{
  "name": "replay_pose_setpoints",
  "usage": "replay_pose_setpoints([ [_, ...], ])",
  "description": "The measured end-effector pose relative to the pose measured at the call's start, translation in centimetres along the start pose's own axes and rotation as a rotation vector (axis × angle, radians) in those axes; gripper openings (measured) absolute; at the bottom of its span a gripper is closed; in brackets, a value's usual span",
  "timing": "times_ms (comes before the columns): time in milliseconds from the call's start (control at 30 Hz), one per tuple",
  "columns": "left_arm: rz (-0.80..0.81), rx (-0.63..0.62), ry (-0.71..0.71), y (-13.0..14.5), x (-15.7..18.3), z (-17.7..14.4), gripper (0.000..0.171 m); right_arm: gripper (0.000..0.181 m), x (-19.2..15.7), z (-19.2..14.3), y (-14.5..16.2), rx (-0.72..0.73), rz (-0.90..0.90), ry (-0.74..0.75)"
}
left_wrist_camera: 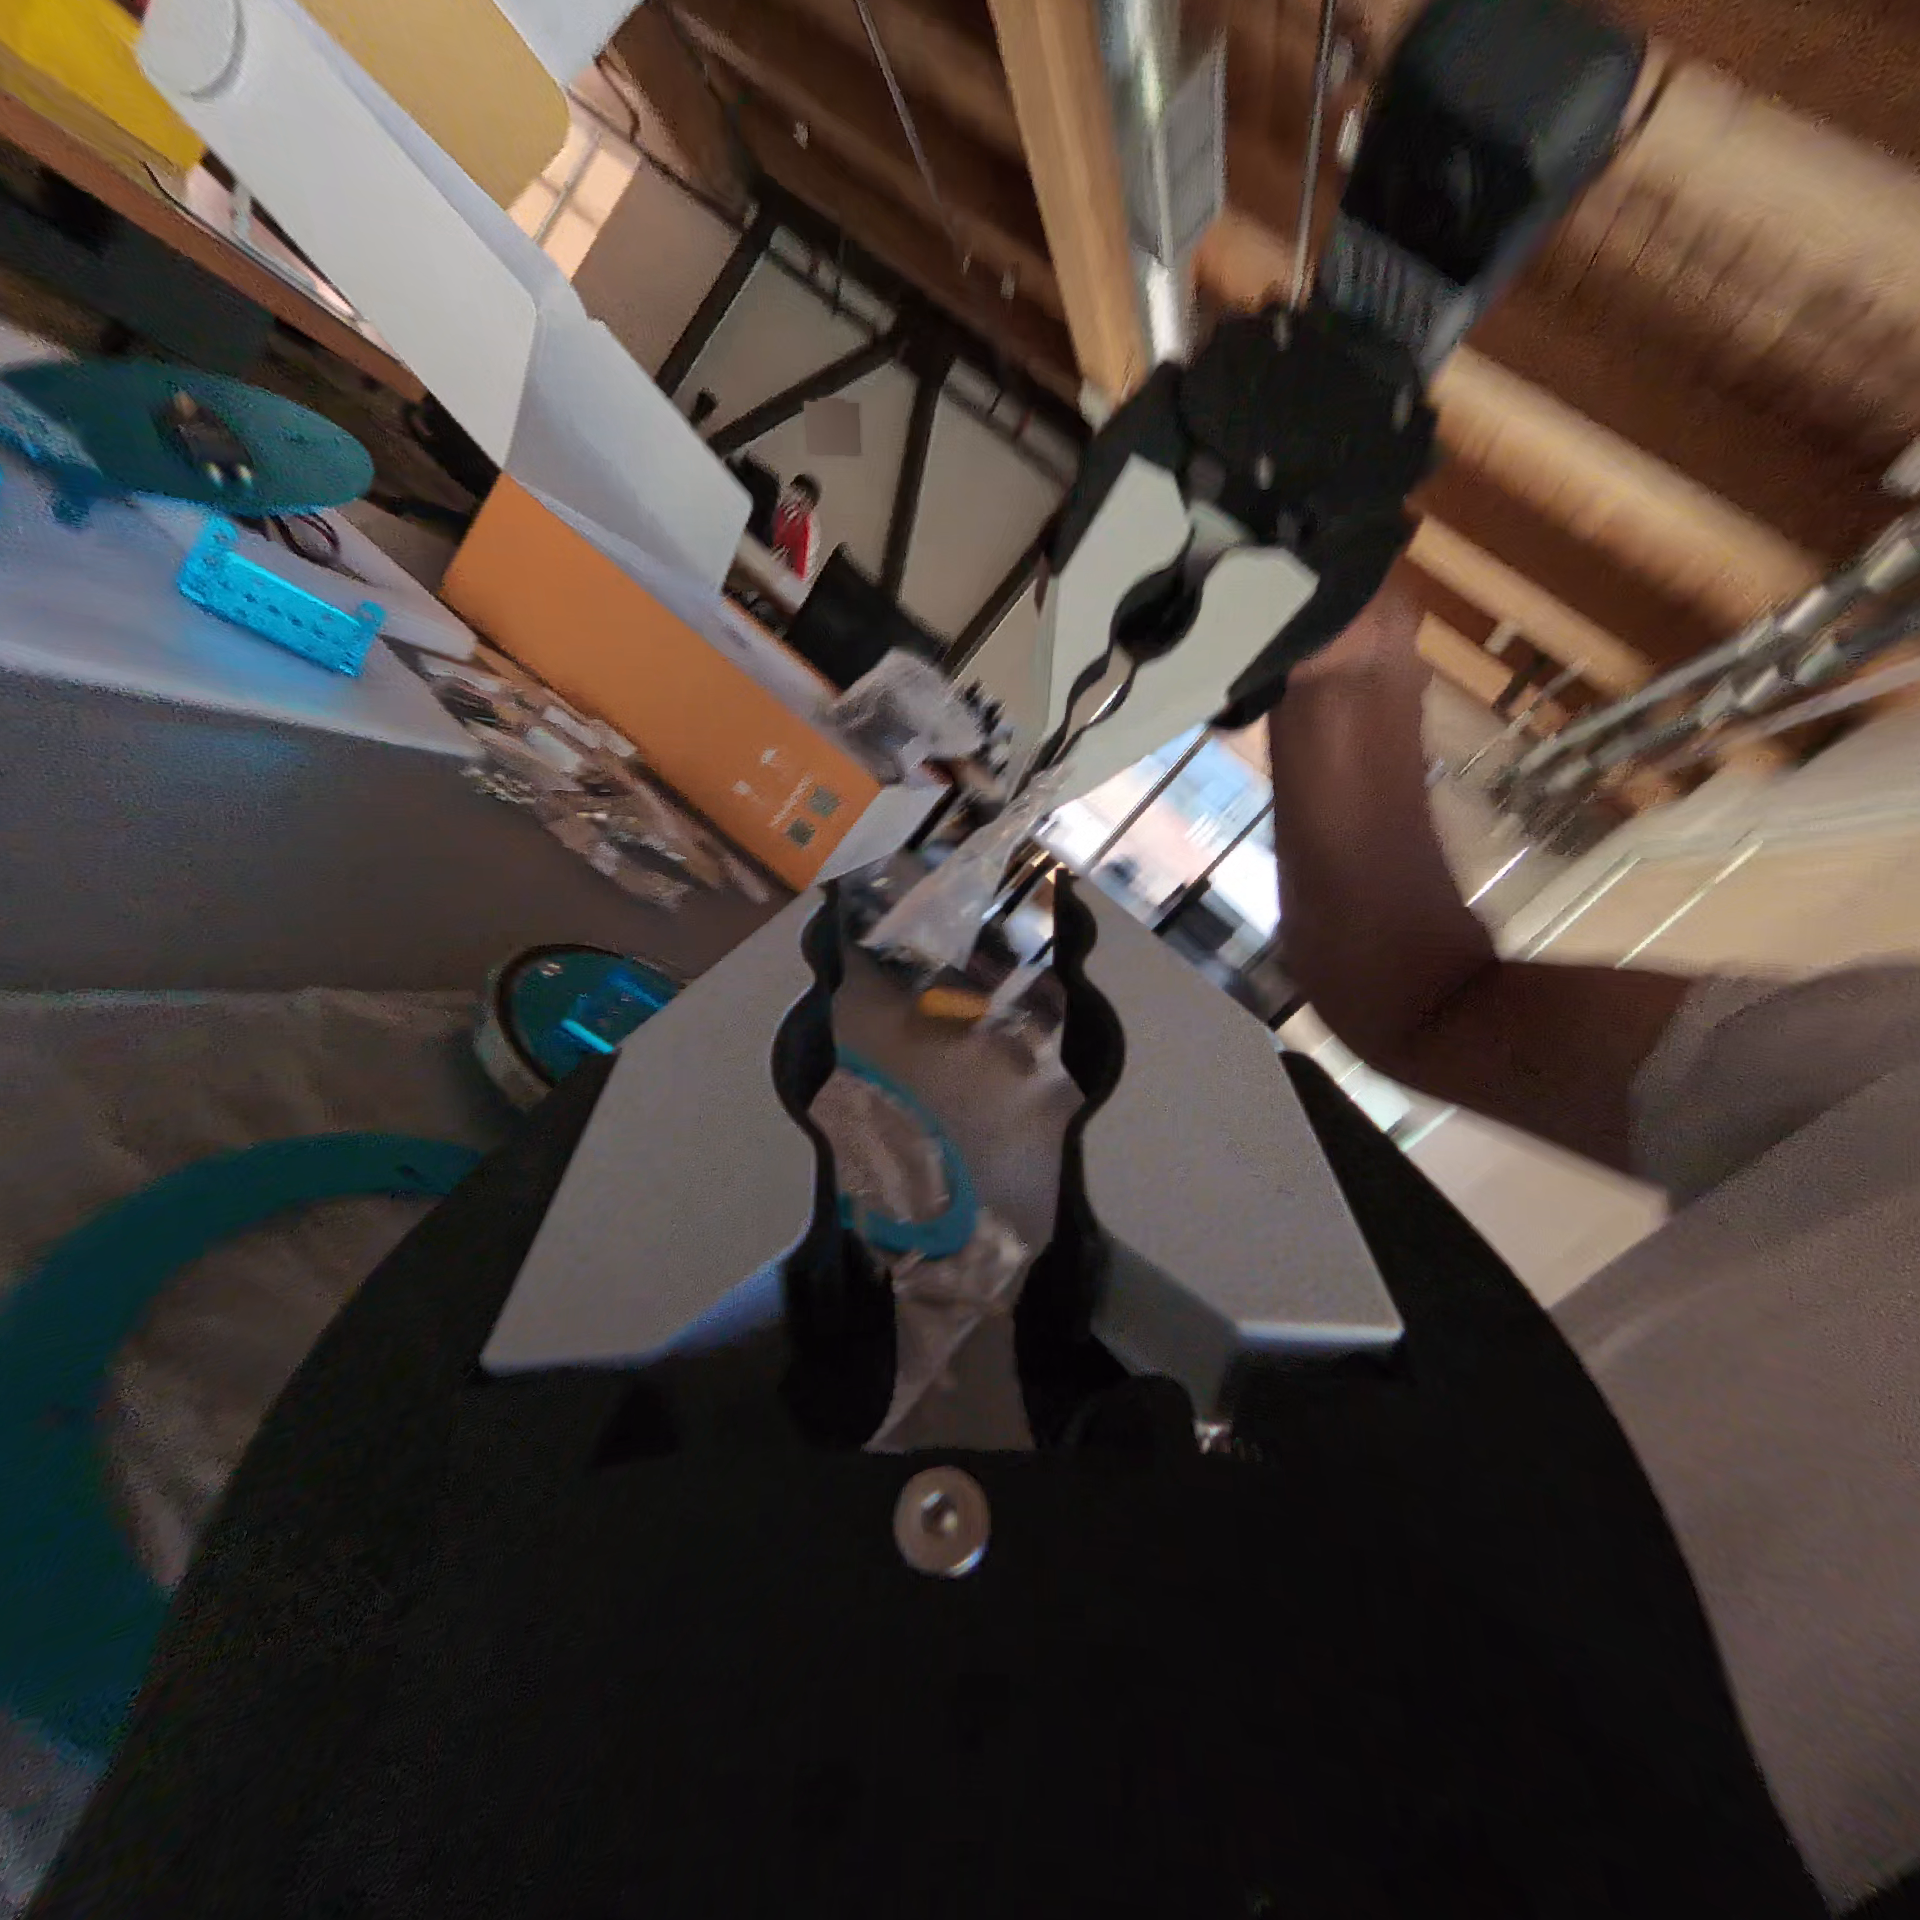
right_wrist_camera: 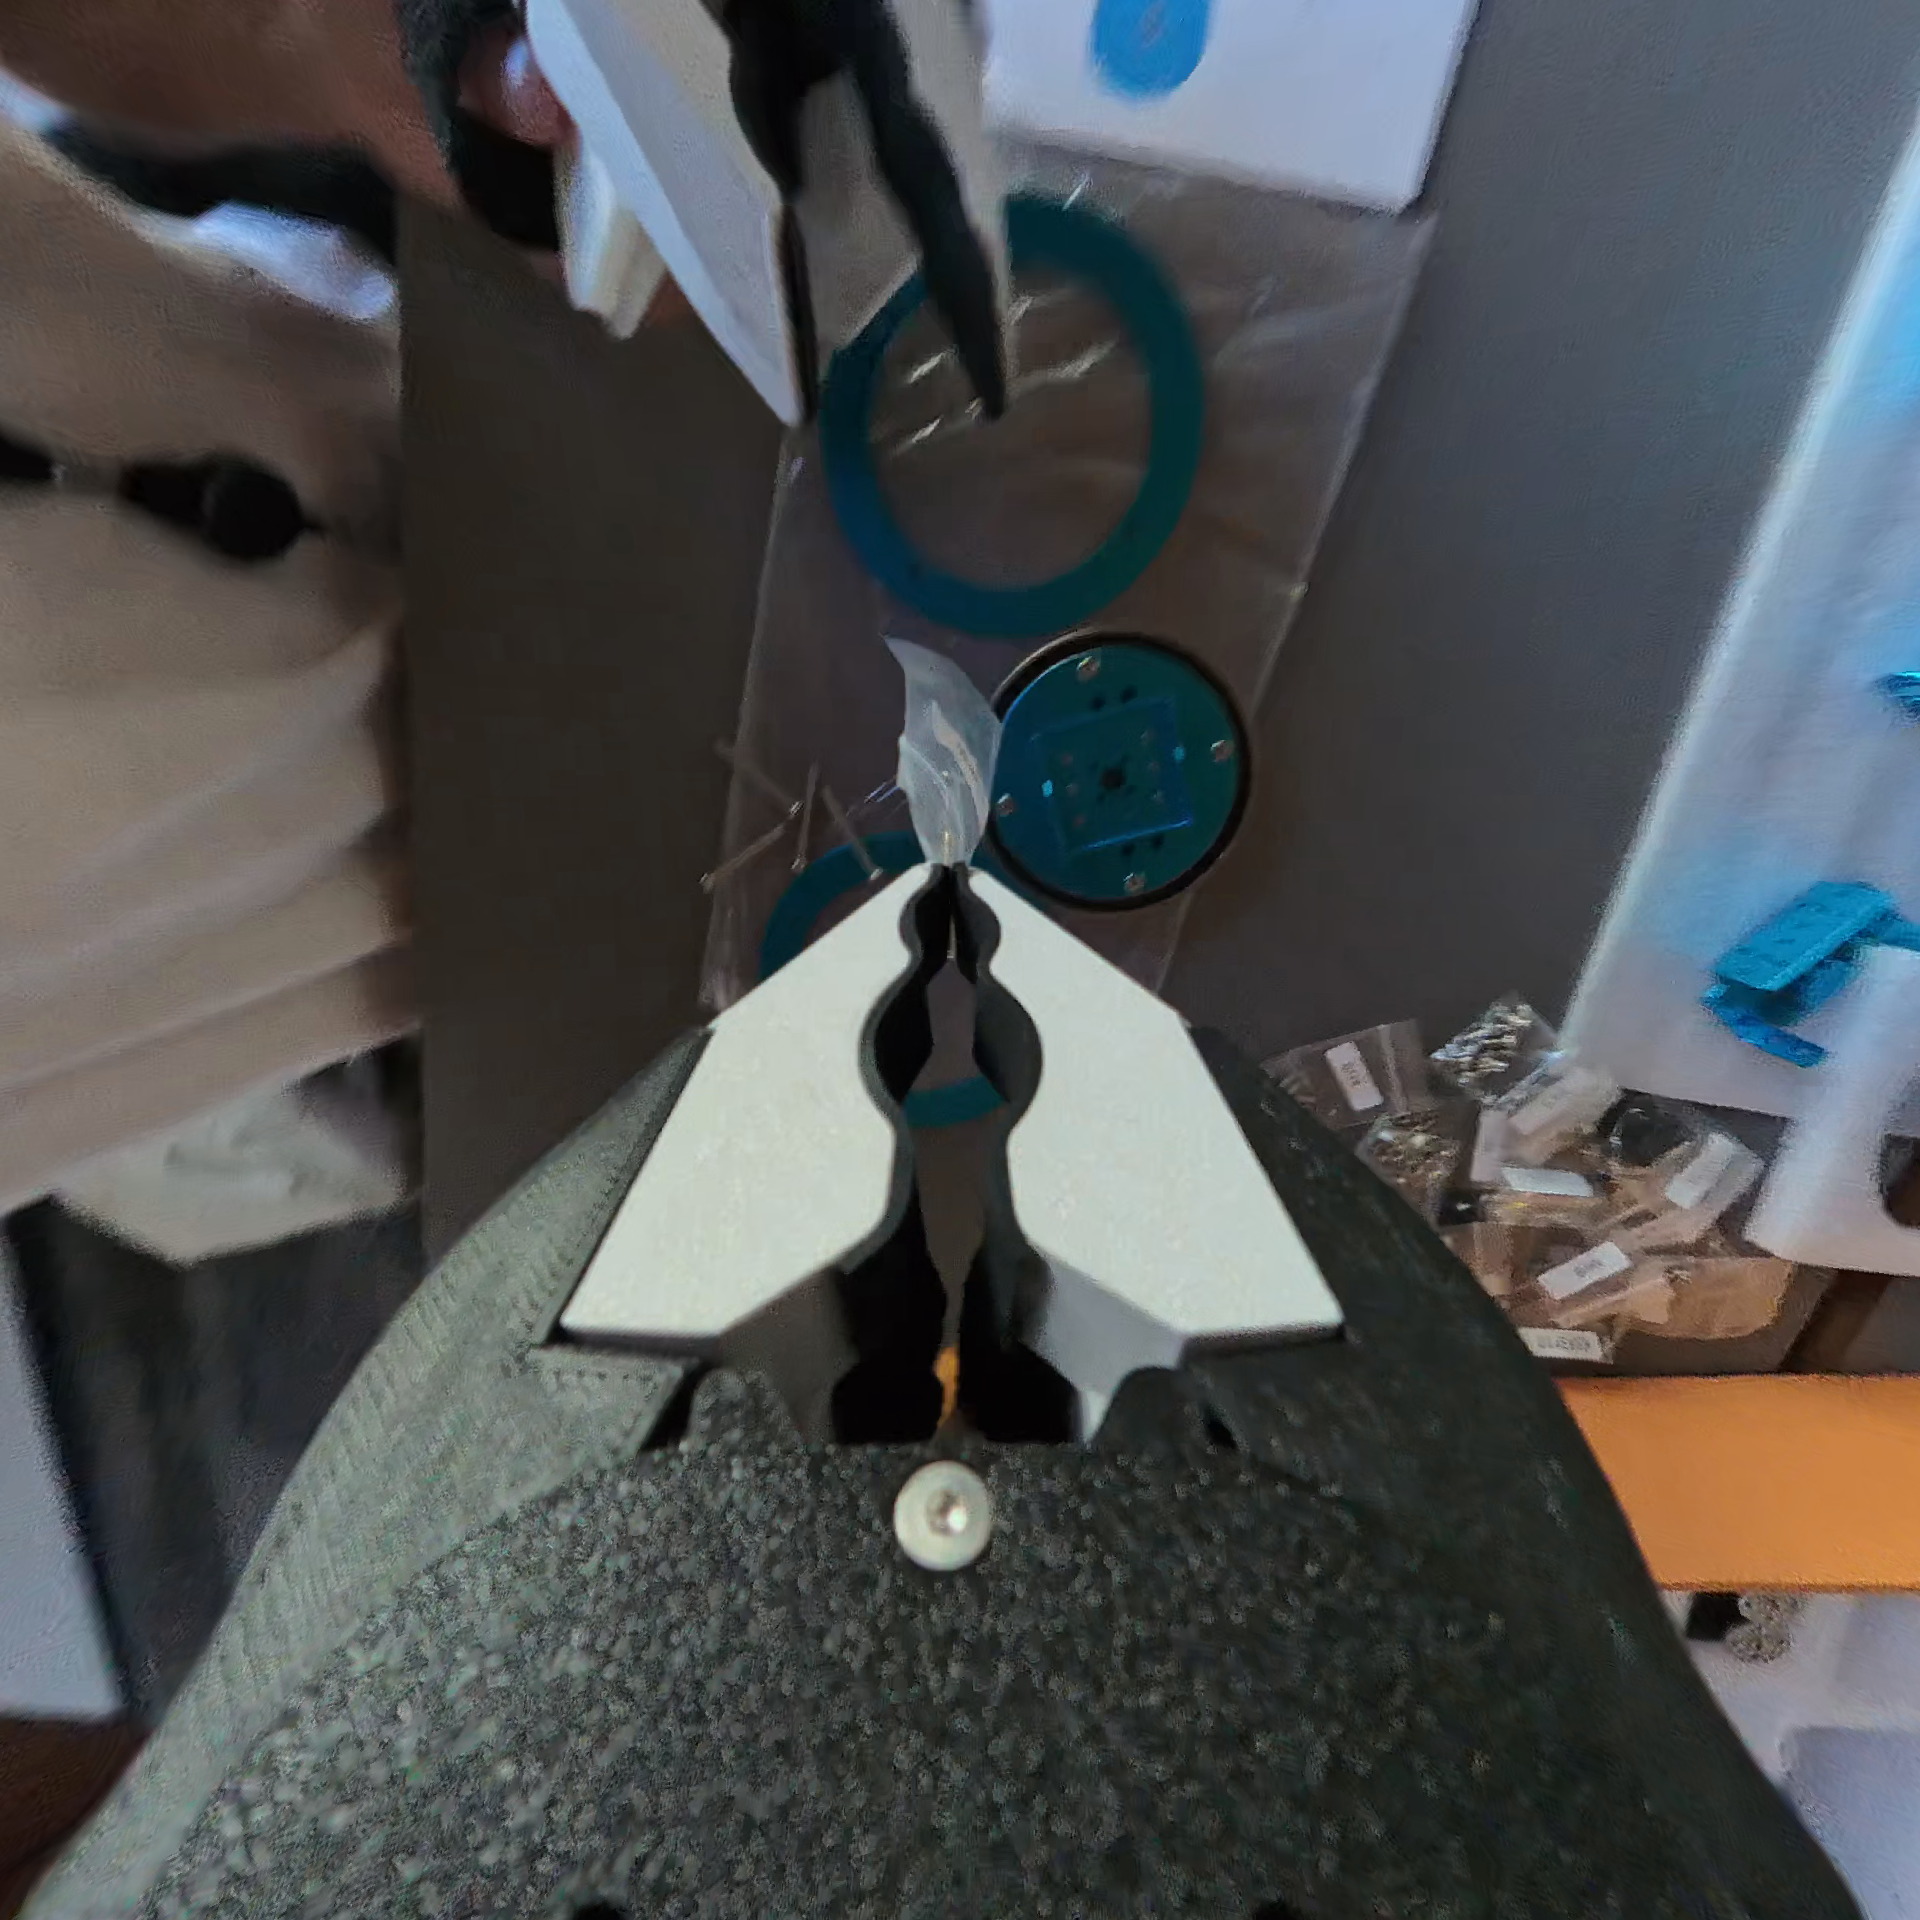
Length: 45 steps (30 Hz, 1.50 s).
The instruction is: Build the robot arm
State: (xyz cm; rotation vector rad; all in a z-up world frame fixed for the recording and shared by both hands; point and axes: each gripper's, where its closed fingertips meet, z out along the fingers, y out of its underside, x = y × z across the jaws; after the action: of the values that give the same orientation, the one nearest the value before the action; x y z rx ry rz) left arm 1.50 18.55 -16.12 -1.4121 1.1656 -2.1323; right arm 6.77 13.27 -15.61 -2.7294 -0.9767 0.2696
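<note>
A glossy, crinkled clear plastic bag [right_wrist_camera: 1049, 582] held a matt teal metal ring [right_wrist_camera: 1013, 416], beside rough, grainy black plastic on the right gripper [right_wrist_camera: 948, 883].

The right gripper [right_wrist_camera: 948, 883] pinches a clear plastic bag [right_wrist_camera: 951, 764] holding a teal ring [right_wrist_camera: 1013, 416].

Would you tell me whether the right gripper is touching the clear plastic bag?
Touching: in the right wrist view, the right gripper has its fingertips closed on a twisted edge of the clear plastic bag.
</note>
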Motion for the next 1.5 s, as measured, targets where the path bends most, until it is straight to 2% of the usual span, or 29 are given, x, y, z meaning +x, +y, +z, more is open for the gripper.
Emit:
replay_pose_setpoints([
  [67, 0.226, -0.165, 0.011, 1.2, 1.0, 1.3, 0.039, 0.000, -0.8, 0.6, 0.5, -0.108, 0.009, -0.113],
  [100, 0.288, -0.240, 0.033, 1.9, 1.5, 1.9, 0.039, 0.000, -0.9, 1.0, 0.8, -0.169, 0.003, -0.139],
  [200, 0.321, -0.318, 0.091, 2.6, 2.6, 3.2, 0.039, 0.000, -1.7, 1.8, 1.4, -0.313, -0.018, -0.195],
  [267, 0.314, -0.337, 0.127, 2.9, 3.2, 3.8, 0.038, 0.000, -2.2, 2.2, 0.9, -0.332, -0.034, -0.217],
  [333, 0.347, -0.387, 0.132, 3.8, 3.2, 4.1, 0.030, 0.000, -2.2, 2.3, 0.4, -0.335, -0.060, -0.197],
  [467, 0.424, -0.342, 0.091, 3.4, 3.0, 4.0, 0.002, 0.000, -2.6, 1.6, 0.1, -0.325, -0.066, -0.213],
  [633, 0.466, -0.290, 0.085, 2.5, 3.2, 3.9, 0.000, 0.000, -2.4, 0.7, -0.6, -0.273, -0.093, -0.181],
  [700, 0.446, -0.224, 0.093, 1.4, 3.4, 3.7, 0.000, 0.004, -2.0, -0.3, -1.4, -0.153, -0.096, -0.144],
  [800, 0.389, -0.105, 0.138, -0.5, 4.0, 2.8, 0.000, 0.025, -1.2, -3.2, -3.3, 0.207, -0.072, -0.062],
  [867, 0.347, -0.025, 0.160, -1.9, 4.1, 2.1, 0.000, 0.016, -0.7, -4.9, -3.8, 0.505, -0.017, 0.000],
  [933, 0.310, 0.030, 0.185, -3.0, 4.3, 1.4, 0.000, 0.017, -1.1, -5.4, -3.6, 0.763, 0.036, -0.009],
  [1067, 0.303, 0.046, 0.224, -3.4, 4.7, 0.8, 0.000, 0.010, -1.8, -4.4, -4.3, 1.121, 0.133, -0.082],
  [1167, 0.312, 0.033, 0.238, -3.1, 4.9, 0.8, 0.000, 0.014, -2.6, -3.0, -5.2, 1.207, 0.134, -0.171],
  [1267, 0.313, 0.027, 0.256, -2.9, 5.2, 0.8, 0.000, 0.011, -3.6, -3.3, -5.8, 1.246, 0.121, -0.240],
  [1367, 0.332, 0.009, 0.256, -2.6, 5.4, 0.8, 0.000, 0.003, -3.7, -3.3, -5.6, 1.234, 0.107, -0.211],
  [1500, 0.341, 0.014, 0.264, -2.6, 5.6, 0.9, 0.000, 0.008, -2.7, -2.5, -5.7, 1.216, 0.145, -0.163],
])
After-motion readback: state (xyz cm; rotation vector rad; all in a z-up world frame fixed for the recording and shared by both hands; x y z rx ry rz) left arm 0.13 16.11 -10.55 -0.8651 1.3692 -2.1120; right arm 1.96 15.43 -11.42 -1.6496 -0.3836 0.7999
